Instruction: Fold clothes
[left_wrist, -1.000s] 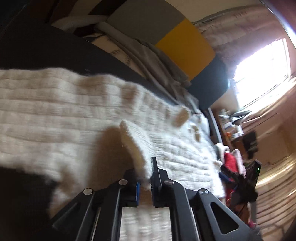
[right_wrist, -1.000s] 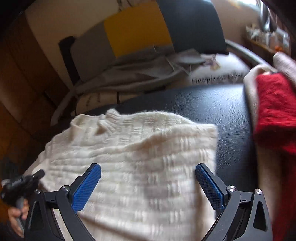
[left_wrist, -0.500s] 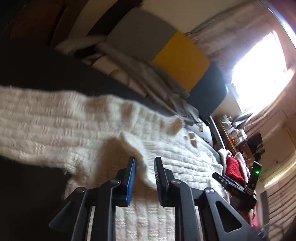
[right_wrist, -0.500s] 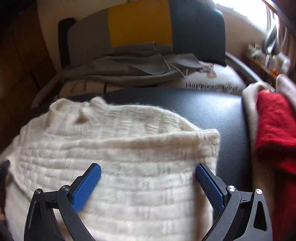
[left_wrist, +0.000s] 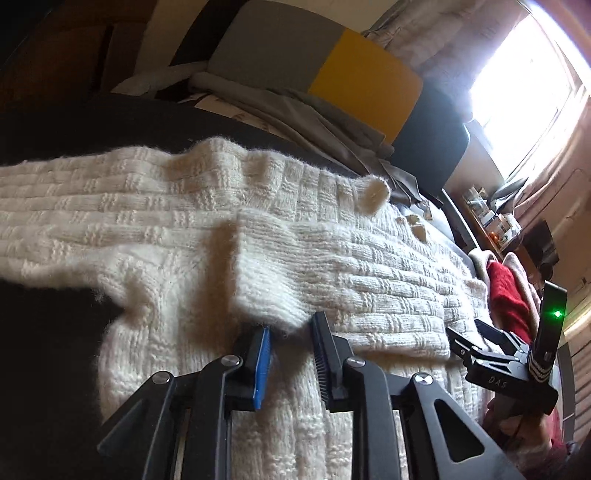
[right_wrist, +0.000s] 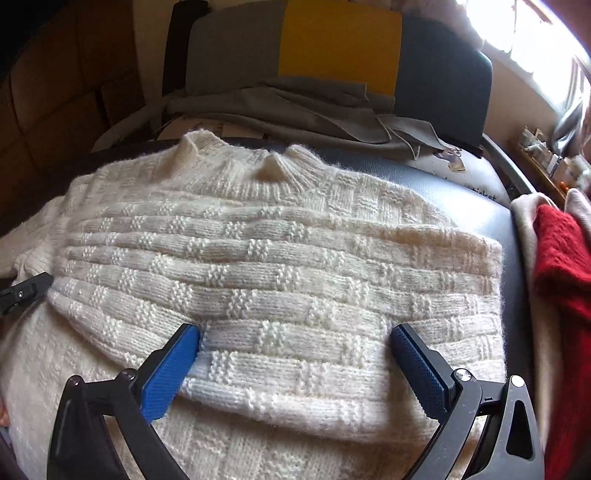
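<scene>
A grey, yellow and dark blue cushion (right_wrist: 340, 44) stands behind the black leather surface (right_wrist: 461, 199), beneath a bright window (left_wrist: 524, 85).

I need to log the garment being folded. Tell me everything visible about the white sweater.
The white sweater is a fuzzy cream knit with a basket-weave block pattern and a ribbed collar. It lies flat on a dark padded surface, collar away from the cameras. One sleeve is folded across the body, its cuff lying just beyond the left gripper, whose jaws have just opened off it.
</scene>
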